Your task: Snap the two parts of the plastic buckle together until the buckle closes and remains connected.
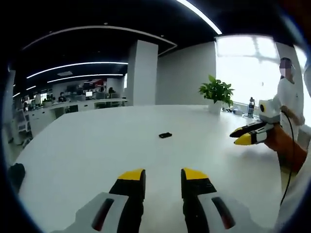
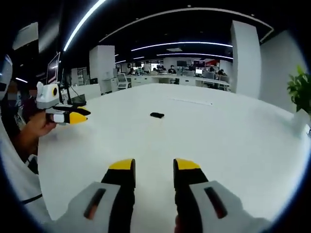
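Both jaws of the left gripper (image 1: 163,175) rise from the bottom middle of the left gripper view, black with yellow tips and grey shells behind, standing apart with a clear gap and nothing between them. Above them, near the centre of the frame, the plastic buckle (image 1: 165,135) lies on the white table (image 1: 97,145) as a small, flat, dark oblong; it is too small to tell whether its two parts are joined. The tabletop is smooth, matte and broad, with a rounded edge. At the middle right the right gripper (image 1: 241,136) comes in, held in a hand (image 1: 277,138), its yellow-tipped jaws close together; whether they touch I cannot tell. A white pot (image 1: 215,107) at the far edge, upper right, holds a green leafy plant (image 1: 216,90), and a dark bottle (image 1: 250,107) stands just right of it. In the right gripper view, that gripper's own jaws (image 2: 153,165) rise from the bottom middle, parted likewise and empty. The buckle (image 2: 156,115) lies above them at mid-frame on the bare table (image 2: 233,141), well apart from the tips. At the middle left the left gripper (image 2: 80,114) hangs over the table edge, jaws slightly parted.
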### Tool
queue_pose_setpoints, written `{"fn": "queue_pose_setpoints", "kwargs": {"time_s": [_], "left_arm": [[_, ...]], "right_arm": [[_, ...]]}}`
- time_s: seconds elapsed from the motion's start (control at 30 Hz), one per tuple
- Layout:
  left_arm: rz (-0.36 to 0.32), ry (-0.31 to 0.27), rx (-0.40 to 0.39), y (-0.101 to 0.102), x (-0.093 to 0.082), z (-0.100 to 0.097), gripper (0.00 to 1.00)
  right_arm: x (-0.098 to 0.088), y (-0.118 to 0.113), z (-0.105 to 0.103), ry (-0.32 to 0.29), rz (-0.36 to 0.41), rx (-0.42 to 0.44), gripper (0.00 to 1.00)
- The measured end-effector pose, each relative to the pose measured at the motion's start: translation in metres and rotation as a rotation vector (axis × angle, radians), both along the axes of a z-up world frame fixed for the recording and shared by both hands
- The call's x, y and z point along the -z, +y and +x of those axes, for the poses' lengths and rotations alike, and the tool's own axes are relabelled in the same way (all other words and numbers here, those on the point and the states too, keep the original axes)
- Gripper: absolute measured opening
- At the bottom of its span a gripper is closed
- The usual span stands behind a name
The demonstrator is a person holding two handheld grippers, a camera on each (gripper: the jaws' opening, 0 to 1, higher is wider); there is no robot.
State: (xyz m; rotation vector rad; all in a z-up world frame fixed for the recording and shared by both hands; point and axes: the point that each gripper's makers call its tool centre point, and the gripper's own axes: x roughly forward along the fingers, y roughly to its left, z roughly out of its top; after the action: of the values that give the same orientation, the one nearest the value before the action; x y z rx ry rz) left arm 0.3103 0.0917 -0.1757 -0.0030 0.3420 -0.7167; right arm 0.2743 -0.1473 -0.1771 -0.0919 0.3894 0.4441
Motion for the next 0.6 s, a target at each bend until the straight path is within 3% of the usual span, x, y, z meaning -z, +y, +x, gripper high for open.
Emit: {"fn": "queue_pose_setpoints", "kwargs": {"time_s": [0.4, 0.6], "left_arm": [[-0.017, 0.001, -0.014, 0.005, -0.005, -0.017, 0.29], [-0.007, 0.006, -0.030, 0.007, 0.000, -0.017, 0.29]], "right_arm": [[0.002, 0.006, -0.025, 0.014, 0.015, 0.029, 0.30], [0.003, 0.006, -0.033, 0.002, -0.027, 0.035, 0.30]]}}
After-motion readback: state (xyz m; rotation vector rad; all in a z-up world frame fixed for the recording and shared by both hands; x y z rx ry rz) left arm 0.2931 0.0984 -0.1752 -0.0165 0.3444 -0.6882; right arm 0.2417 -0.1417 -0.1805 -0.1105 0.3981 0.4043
